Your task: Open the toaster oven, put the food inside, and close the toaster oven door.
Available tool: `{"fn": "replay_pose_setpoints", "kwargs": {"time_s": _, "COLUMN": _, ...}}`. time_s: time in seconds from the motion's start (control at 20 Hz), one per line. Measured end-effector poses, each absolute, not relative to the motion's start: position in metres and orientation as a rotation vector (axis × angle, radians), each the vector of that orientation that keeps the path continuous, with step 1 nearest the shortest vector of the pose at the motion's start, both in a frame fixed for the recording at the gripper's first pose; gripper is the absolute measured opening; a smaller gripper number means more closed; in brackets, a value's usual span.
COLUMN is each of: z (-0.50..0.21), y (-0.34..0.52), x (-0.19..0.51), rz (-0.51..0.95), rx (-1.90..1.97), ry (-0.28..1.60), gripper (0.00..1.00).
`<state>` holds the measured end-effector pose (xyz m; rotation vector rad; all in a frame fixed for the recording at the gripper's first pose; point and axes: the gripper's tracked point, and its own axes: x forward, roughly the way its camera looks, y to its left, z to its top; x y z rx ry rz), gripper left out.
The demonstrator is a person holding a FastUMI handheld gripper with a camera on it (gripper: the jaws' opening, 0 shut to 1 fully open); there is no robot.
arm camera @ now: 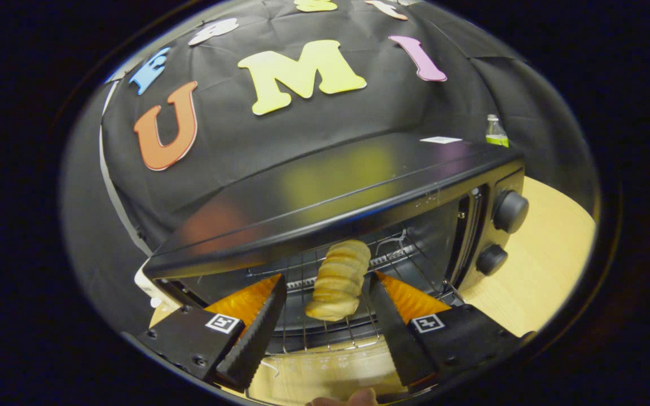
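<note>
A ridged bread roll (339,280) lies on the wire rack (325,327) inside the open toaster oven (359,192), which sits on a wooden counter (534,270). The hand-held gripper (328,293) is spread wide with nothing in its grasp, one finger on either side of the roll without touching it.

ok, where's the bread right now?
In the gripper view, the bread lies on the wire rack inside the open toaster oven, between the open gripper fingers, apparently untouched.
</note>
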<state>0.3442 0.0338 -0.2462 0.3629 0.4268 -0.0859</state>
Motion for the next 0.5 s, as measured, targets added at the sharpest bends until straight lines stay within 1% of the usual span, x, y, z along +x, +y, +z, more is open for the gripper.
{"fn": "replay_pose_setpoints", "kwargs": {"time_s": 0.1, "z": -0.245, "y": 0.035, "x": 0.324, "rz": -0.063, "rx": 0.329, "ry": 0.467, "gripper": 1.0}}
{"fn": "replay_pose_setpoints", "kwargs": {"time_s": 0.3, "z": -0.24, "y": 0.034, "x": 0.279, "rz": -0.005, "rx": 0.265, "ry": 0.504, "gripper": 1.0}}
{"fn": "replay_pose_setpoints", "kwargs": {"time_s": 0.5, "z": -0.229, "y": 0.033, "x": 0.225, "rz": 0.065, "rx": 0.198, "ry": 0.492, "gripper": 0.99}}
